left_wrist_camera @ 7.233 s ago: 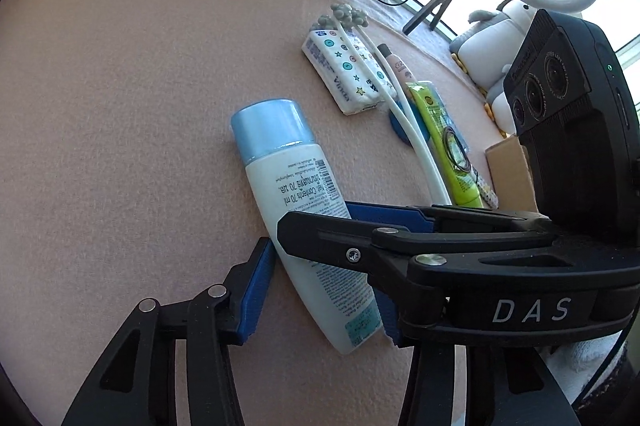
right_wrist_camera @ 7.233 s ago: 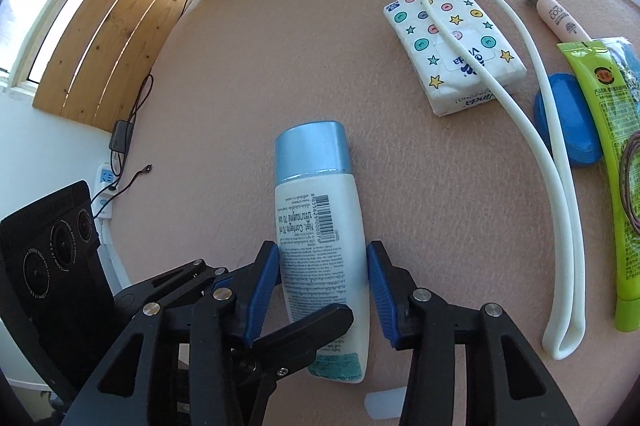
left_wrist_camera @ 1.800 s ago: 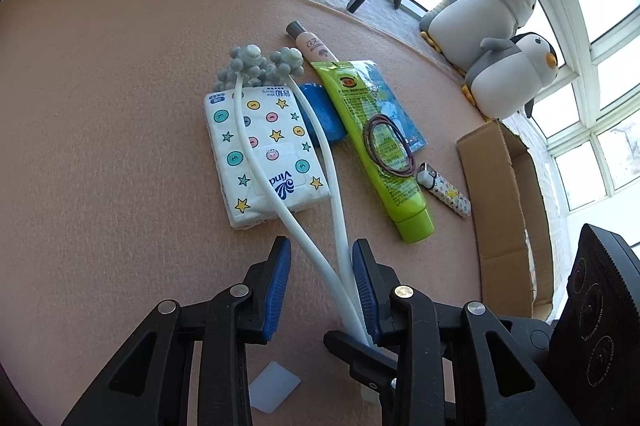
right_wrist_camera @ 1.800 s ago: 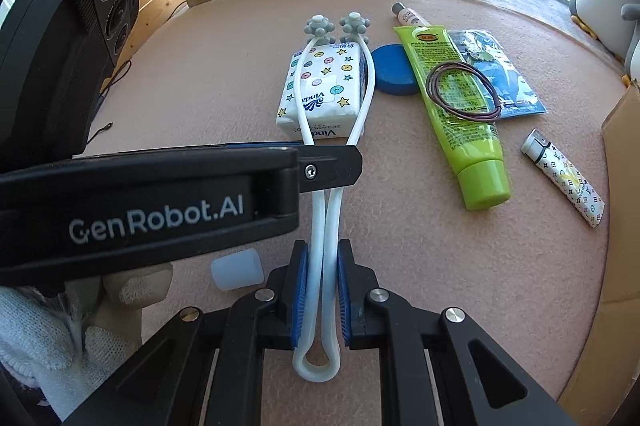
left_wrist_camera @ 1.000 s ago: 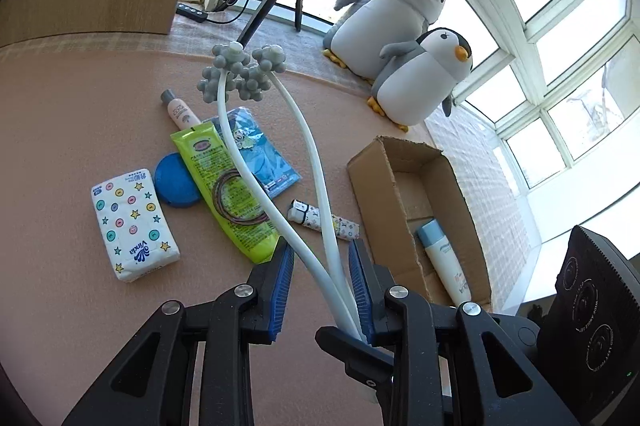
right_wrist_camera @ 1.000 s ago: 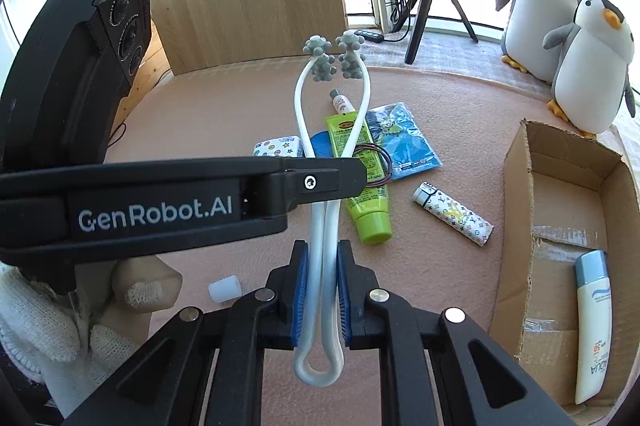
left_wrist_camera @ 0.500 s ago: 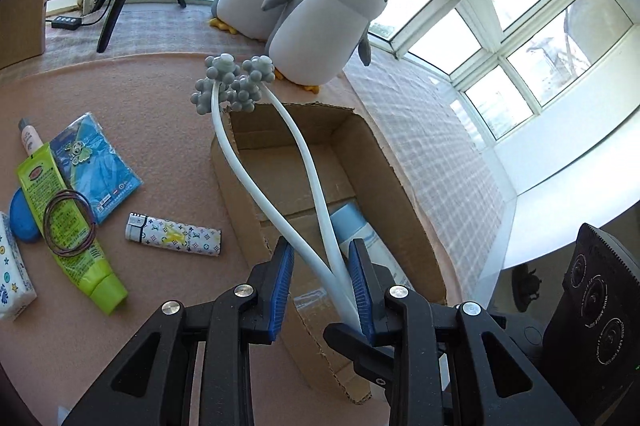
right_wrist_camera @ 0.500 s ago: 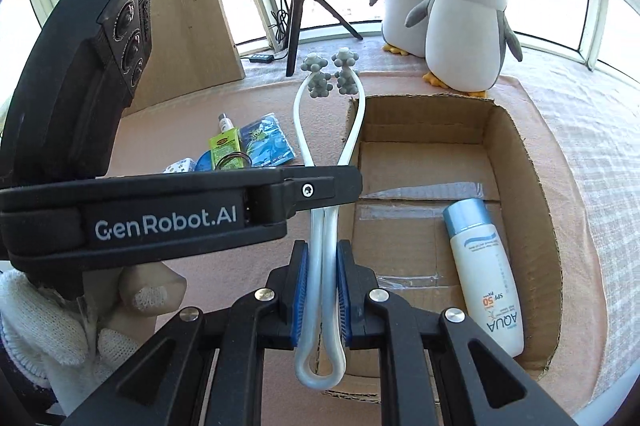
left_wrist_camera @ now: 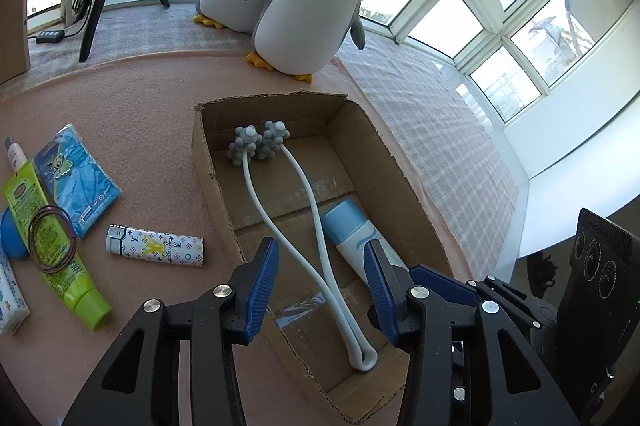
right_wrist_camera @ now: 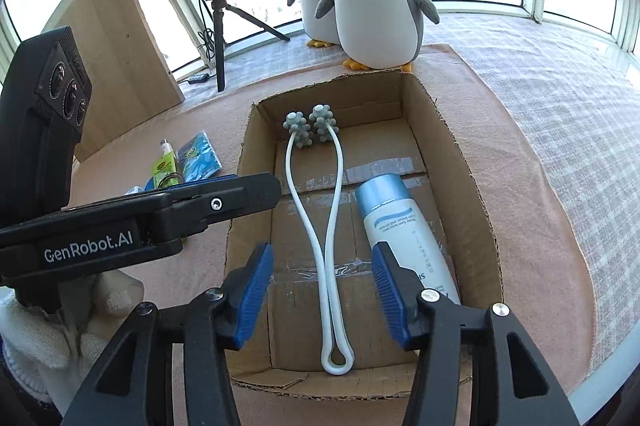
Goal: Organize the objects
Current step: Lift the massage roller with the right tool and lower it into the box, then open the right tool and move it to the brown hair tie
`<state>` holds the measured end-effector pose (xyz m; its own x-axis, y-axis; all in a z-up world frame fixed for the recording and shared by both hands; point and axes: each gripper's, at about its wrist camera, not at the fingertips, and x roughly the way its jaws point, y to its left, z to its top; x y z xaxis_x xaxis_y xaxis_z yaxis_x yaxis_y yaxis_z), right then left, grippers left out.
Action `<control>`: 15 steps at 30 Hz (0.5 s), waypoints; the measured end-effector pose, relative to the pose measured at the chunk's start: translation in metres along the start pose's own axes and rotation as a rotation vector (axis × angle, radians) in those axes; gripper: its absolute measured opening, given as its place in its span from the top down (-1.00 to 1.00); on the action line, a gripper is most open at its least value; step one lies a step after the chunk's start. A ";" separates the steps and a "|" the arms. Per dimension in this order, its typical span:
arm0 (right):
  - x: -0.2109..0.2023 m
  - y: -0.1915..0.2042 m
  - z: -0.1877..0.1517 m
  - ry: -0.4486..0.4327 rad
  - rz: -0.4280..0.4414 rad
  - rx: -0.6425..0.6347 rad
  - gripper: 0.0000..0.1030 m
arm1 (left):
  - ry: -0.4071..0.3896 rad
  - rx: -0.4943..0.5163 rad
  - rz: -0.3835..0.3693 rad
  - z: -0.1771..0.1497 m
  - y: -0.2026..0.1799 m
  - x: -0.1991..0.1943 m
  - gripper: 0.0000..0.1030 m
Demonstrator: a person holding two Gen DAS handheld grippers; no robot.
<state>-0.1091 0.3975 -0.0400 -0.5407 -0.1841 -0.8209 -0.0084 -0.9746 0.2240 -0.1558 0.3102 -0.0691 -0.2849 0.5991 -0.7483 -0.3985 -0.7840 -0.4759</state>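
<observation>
Sunlit bay windows (left_wrist_camera: pixel 516 38), pink mat (right_wrist_camera: pixel 532 186), wooden panel (right_wrist_camera: pixel 120 46)

A pink, felt-like counter (left_wrist_camera: pixel 132 114) carries an open brown cardboard box (left_wrist_camera: pixel 384 162) near its window-side edge. Left of the box lie a patterned white lighter (left_wrist_camera: pixel 155 251), a blue foil packet (left_wrist_camera: pixel 76 170), a lime-green tube (left_wrist_camera: pixel 44 246) with a brown hair-tie loop (left_wrist_camera: pixel 52 244) resting on it, a small beige tube (left_wrist_camera: pixel 14 156), a flat blue disc (left_wrist_camera: pixel 11 238) and a white tissue pack (left_wrist_camera: pixel 10 296).
</observation>
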 end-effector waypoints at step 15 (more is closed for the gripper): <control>0.015 0.065 0.017 0.038 0.195 -0.083 0.07 | -0.045 -0.134 0.158 -0.057 0.107 -0.070 0.03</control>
<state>-0.1316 0.3339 -0.0289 -0.4929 -0.3729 -0.7861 0.1633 -0.9271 0.3375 -0.1288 0.1748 -0.0939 -0.3744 0.4708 -0.7988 -0.2267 -0.8818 -0.4135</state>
